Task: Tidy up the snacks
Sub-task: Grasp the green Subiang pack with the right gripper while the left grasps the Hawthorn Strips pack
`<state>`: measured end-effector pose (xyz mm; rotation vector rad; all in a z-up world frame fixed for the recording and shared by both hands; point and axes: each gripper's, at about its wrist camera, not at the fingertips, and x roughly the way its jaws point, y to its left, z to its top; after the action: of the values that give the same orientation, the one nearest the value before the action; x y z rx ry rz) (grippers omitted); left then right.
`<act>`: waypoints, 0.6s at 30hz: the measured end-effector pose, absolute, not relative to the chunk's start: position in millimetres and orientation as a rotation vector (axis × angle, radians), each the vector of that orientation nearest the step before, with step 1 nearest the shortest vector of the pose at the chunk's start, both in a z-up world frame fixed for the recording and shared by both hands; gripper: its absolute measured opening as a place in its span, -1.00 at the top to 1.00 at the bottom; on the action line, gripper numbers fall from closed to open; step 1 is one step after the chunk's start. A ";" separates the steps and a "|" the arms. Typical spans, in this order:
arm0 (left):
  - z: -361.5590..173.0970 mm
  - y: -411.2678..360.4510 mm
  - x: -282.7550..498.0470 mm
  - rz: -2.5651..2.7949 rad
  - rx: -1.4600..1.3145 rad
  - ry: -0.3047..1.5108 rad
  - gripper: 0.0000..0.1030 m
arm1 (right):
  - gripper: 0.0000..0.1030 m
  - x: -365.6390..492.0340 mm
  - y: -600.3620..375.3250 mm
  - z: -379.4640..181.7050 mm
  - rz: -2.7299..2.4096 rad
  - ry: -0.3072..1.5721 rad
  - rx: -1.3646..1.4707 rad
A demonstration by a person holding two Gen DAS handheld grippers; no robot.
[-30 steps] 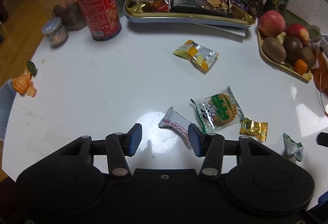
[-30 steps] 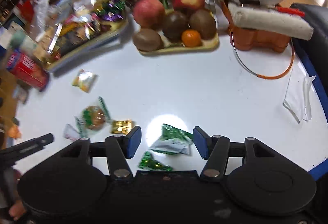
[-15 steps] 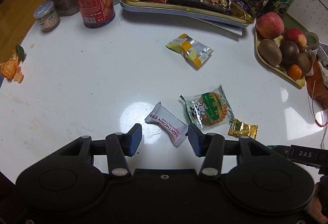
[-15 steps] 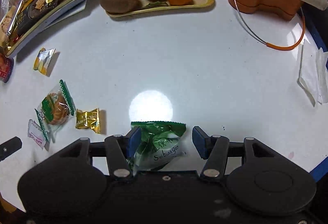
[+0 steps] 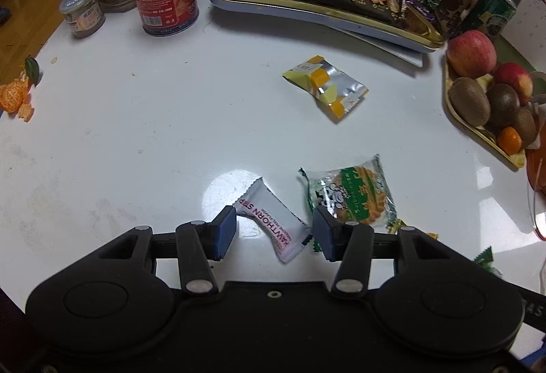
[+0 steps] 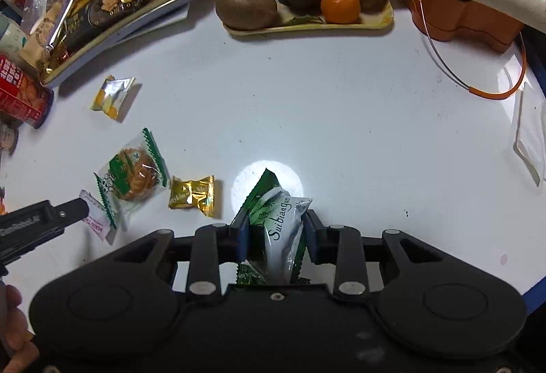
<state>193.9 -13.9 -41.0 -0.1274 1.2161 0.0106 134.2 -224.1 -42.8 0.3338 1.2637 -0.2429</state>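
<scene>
Closing on the green packet (image 6: 279,229), your right gripper (image 6: 274,233) pinches it at 6 o'clock; your left gripper (image 5: 273,233), spread, straddles the white candy (image 5: 273,223) on the table (image 5: 136,134).

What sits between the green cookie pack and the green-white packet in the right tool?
One gold candy lies between the cookie pack and the packet the closing right tool holds; right wrist view shows it.
</scene>
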 end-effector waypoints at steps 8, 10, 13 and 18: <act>-59.6 -11.1 202.8 0.086 -0.146 1.238 -0.09 | 0.33 127.7 -219.4 -23.7 -0.188 1.224 0.384; -64.1 -13.8 203.3 0.081 -0.148 1.254 -0.09 | 0.33 125.5 -217.4 -19.4 -0.176 1.213 0.375; -66.9 -20.3 203.8 0.078 -0.121 1.250 -0.09 | 0.33 122.8 -214.4 -14.4 -0.160 1.199 0.351; -69.6 -25.5 205.3 0.092 -0.090 1.235 -0.08 | 0.33 119.9 -213.5 -10.1 -0.162 1.182 0.327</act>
<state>205.3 -25.5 -69.6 -0.0899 1.2347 0.0915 119.9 -213.5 -10.1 0.3266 1.1816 -0.1620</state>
